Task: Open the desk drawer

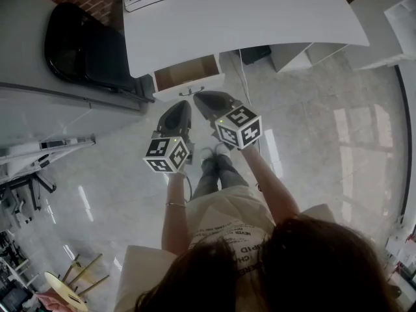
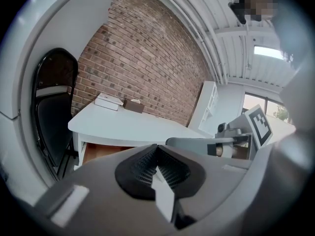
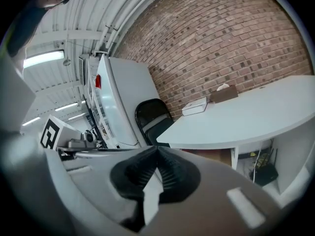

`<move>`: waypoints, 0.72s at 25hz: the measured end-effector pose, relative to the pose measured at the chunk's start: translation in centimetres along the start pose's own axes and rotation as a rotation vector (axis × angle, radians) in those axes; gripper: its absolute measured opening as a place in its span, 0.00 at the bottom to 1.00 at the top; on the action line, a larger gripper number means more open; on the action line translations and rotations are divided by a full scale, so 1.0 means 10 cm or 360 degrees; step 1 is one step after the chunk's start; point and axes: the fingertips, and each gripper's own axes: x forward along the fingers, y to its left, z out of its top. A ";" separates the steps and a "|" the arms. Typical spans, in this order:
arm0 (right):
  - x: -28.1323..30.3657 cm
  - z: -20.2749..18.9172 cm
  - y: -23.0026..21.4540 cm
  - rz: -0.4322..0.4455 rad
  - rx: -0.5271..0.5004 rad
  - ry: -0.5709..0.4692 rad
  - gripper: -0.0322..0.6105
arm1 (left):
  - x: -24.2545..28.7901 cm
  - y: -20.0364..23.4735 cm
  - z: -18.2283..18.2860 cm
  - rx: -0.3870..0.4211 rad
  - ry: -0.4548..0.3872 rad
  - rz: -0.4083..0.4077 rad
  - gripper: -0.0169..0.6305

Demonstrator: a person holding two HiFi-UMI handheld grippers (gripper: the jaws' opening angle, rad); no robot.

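Just before the open drawer, the left gripper [image 1: 182, 106] and right gripper [image 1: 199, 97] are hovering, each with its jaws pressed together on nothing.
Both are pointing at the desk drawer [image 1: 188, 75], which is standing pulled out beneath the left end of the white surface [image 1: 260, 12]; a black chair [image 1: 81, 47] is sitting beside it.

Head view looks down; gripper views seemingly share the desk [image 2: 129, 125].
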 end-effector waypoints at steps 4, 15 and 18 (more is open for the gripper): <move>-0.04 0.04 0.07 0.0012 -0.0064 -0.0008 0.05 | -0.05 -0.03 0.04 0.0027 0.0004 -0.0013 0.02; -0.13 0.03 0.13 0.0016 -0.0024 -0.0015 0.05 | -0.14 -0.09 0.08 0.0054 0.0002 -0.0017 0.02; -0.14 0.05 0.15 0.0030 -0.0018 -0.0022 0.05 | -0.15 -0.10 0.10 0.0055 -0.0005 -0.0013 0.02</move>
